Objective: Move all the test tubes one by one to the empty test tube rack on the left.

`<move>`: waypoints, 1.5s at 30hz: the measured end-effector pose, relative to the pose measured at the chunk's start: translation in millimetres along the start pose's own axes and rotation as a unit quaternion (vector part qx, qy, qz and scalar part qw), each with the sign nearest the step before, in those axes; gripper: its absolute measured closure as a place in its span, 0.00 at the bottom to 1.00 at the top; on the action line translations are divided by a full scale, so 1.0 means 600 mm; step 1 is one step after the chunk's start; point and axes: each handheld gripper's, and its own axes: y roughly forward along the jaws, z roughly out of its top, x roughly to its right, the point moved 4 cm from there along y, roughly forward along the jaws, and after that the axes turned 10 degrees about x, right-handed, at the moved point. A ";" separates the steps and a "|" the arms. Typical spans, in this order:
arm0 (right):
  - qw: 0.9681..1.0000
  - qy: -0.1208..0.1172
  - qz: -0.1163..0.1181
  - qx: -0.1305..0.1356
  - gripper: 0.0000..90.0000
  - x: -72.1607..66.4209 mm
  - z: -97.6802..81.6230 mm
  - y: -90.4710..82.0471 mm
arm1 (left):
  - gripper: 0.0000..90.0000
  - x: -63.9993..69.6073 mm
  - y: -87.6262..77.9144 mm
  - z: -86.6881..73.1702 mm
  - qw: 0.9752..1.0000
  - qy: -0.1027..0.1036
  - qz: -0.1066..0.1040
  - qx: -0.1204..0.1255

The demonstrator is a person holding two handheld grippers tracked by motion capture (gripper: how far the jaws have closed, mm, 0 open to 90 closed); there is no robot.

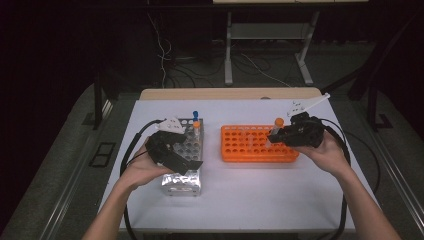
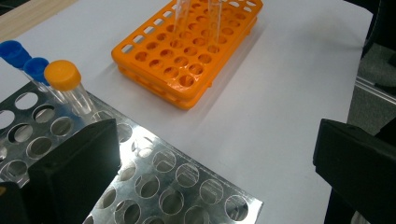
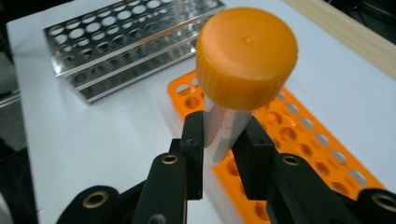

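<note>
1. High view: the right gripper (image 1: 276, 136), held in the person's right hand (image 1: 327, 152), hangs over the orange plastic tube rack (image 1: 257, 144) with a clear tube capped in orange (image 1: 276, 128) pinched upright between its jaws, the cap well above the holes, seemingly so the tube can be lined up with one of them; the left gripper (image 1: 192, 162) rests low over the perforated steel tube rack (image 1: 184, 162), probably to steady it; both racks sit side by side but apart on the white tabletop (image 1: 250, 200); a blue-capped tube (image 1: 195, 116) and another orange-capped tube (image 1: 197, 129) stand at the steel rack's far end.

2. Left gripper view: the left gripper's jaws stand wide apart with nothing between them, one over the steel rack (image 2: 163, 182), the other off its edge; three capped tubes, two blue (image 2: 23, 58) and one orange (image 2: 63, 77), stand in the rack's far holes; two clear tubes (image 2: 196, 18) already stand in the orange rack (image 2: 187, 60), though their tops are cut off here, so their caps cannot be told.

3. Right gripper view: the right gripper (image 3: 223, 135) is clamped on the clear tube (image 3: 224, 126) just under its orange cap, which hides part of the orange rack (image 3: 299, 130) below; the steel rack (image 3: 126, 44) lies well clear behind; the standing tubes nearby look like the only thing to avoid on the way down.
</note>
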 end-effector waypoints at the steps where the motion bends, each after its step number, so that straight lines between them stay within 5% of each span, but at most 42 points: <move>1: 1.000 -0.003 0.003 -0.003 0.82 -0.006 0.000 0.000 | 0.00 0.001 0.000 0.001 1.000 0.000 0.000 0.002; 28: 0.992 -0.064 0.090 -0.059 0.82 -0.130 -0.011 0.085 | 0.00 0.039 0.027 0.029 0.998 0.037 -0.039 -0.017; 37: 0.988 -0.077 0.111 -0.067 0.82 -0.157 -0.005 0.113 | 0.10 0.061 0.045 0.044 0.995 0.064 -0.069 -0.036; 45: 0.984 -0.095 0.126 -0.077 0.82 -0.184 -0.003 0.137 | 0.23 0.079 0.057 0.050 0.989 0.083 -0.107 -0.064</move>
